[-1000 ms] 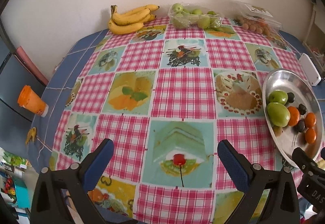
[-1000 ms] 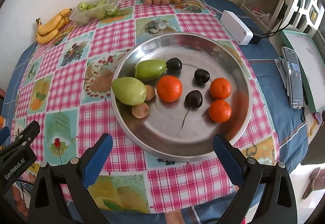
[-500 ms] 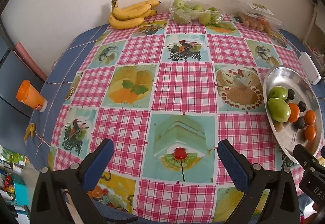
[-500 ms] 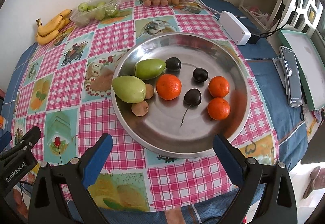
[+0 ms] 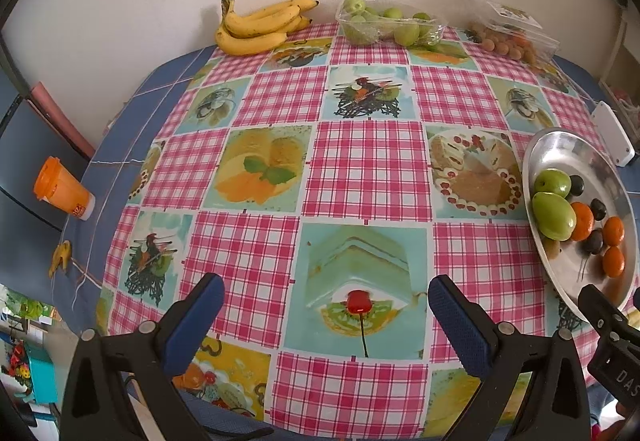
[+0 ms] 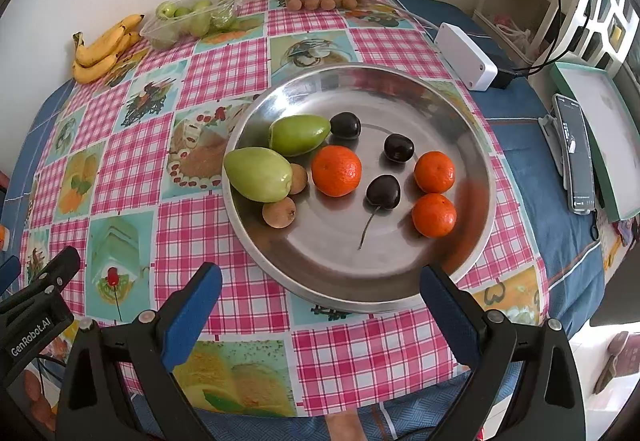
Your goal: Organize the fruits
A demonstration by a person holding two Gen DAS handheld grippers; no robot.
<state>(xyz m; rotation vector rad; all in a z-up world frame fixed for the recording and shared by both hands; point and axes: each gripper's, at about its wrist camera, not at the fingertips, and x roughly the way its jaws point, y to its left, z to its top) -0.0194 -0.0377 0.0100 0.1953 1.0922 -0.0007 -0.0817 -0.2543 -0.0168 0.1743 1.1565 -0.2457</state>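
A steel plate (image 6: 460, 113) on the checked tablecloth holds two green fruits (image 6: 258, 173), three oranges (image 6: 337, 170), three dark cherries (image 6: 383, 191) and two small brown fruits (image 6: 279, 212). The plate also shows at the right edge of the left wrist view (image 5: 560, 149). My right gripper (image 6: 320, 289) is open and empty, just short of the plate's near rim. My left gripper (image 5: 325, 301) is open and empty over the table's near edge, left of the plate. Bananas (image 5: 256, 25), a pack of green fruits (image 5: 388, 25) and a clear box of small brown fruits (image 5: 512, 39) lie along the far edge.
A white box (image 6: 466, 55) with a cable sits right of the plate. A phone (image 6: 576, 157) and a green-rimmed tray (image 6: 600, 133) lie at the far right. An orange cup (image 5: 62, 189) sits at the left, off the tablecloth. A wall runs behind the table.
Both grippers have drawn back and risen slightly, so the table looks a little farther. Both stay open. No fruit has moved.
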